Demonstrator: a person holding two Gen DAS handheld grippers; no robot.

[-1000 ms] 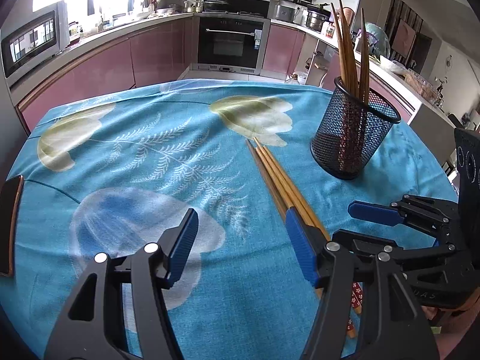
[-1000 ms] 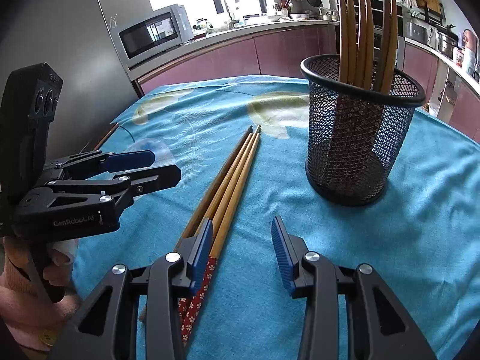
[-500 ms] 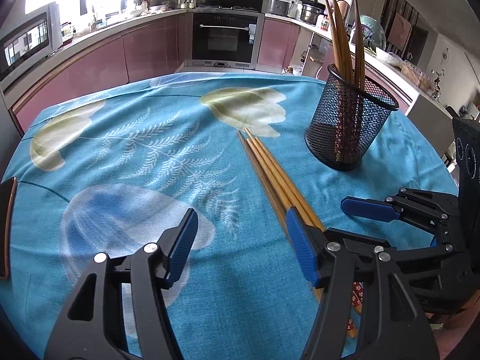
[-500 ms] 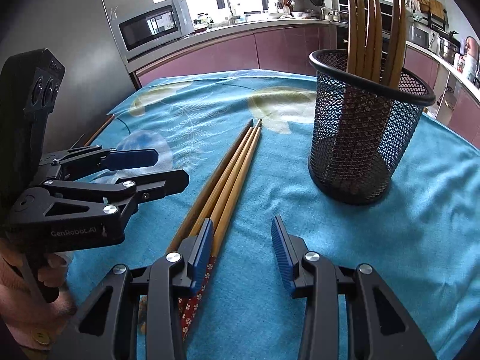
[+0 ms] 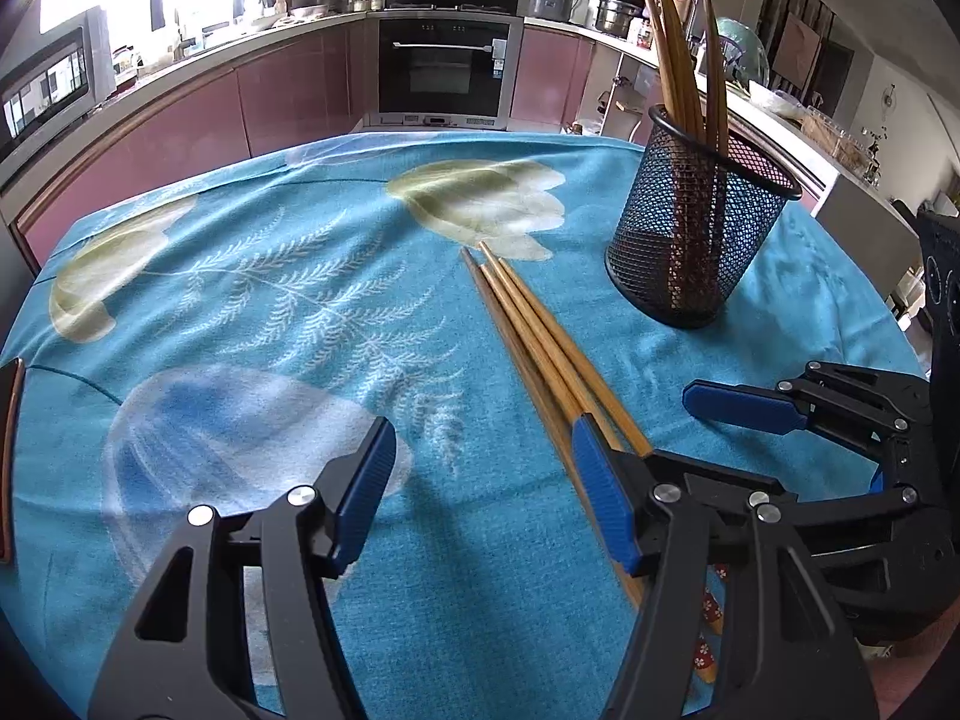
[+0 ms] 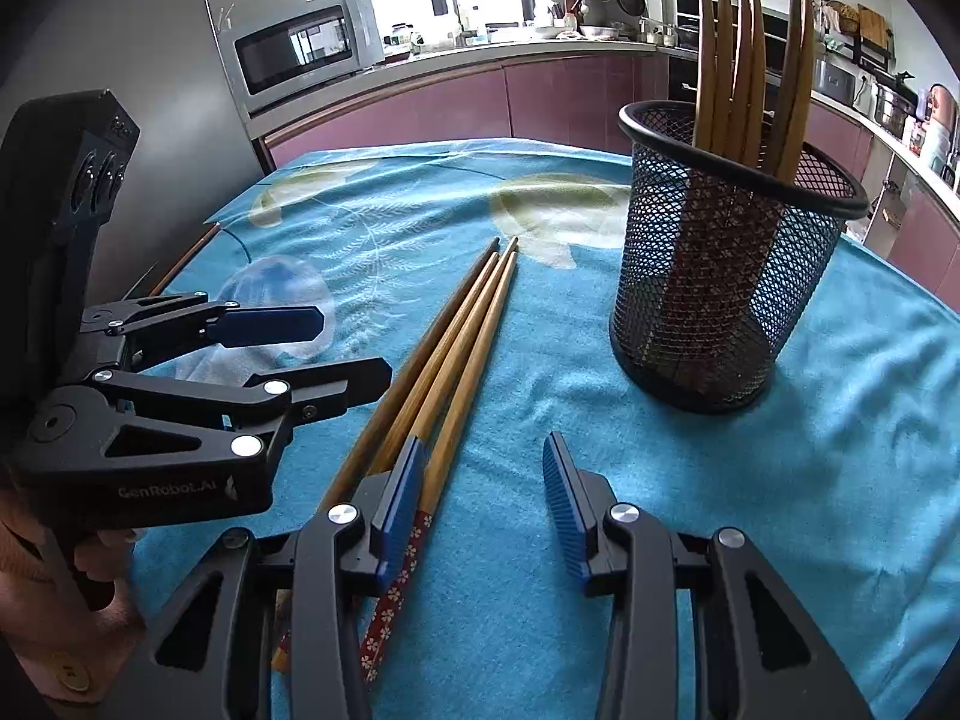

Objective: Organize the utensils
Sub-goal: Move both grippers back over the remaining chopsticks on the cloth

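Loose chopsticks [image 6: 447,354]: three or so lying side by side on the blue tablecloth [image 5: 252,276], tips pointing away, patterned red handle ends nearest; bundled together, so likely staged for pickup; exact count unclear where the finger covers them.
Mesh holder [image 6: 729,276]: upright, near the loose ones on their right; already holding several chopsticks [image 6: 750,54] tips up, so evidently the destination.
Right gripper [image 6: 483,495]: spread wide, holding nothing; left finger over the loose handles, gap beside them on bare cloth; probably needs shifting left to straddle one.
Left gripper [image 5: 480,480]: wide apart too, empty; right finger [image 5: 600,504] over the same bundle, perhaps placed to steady it.
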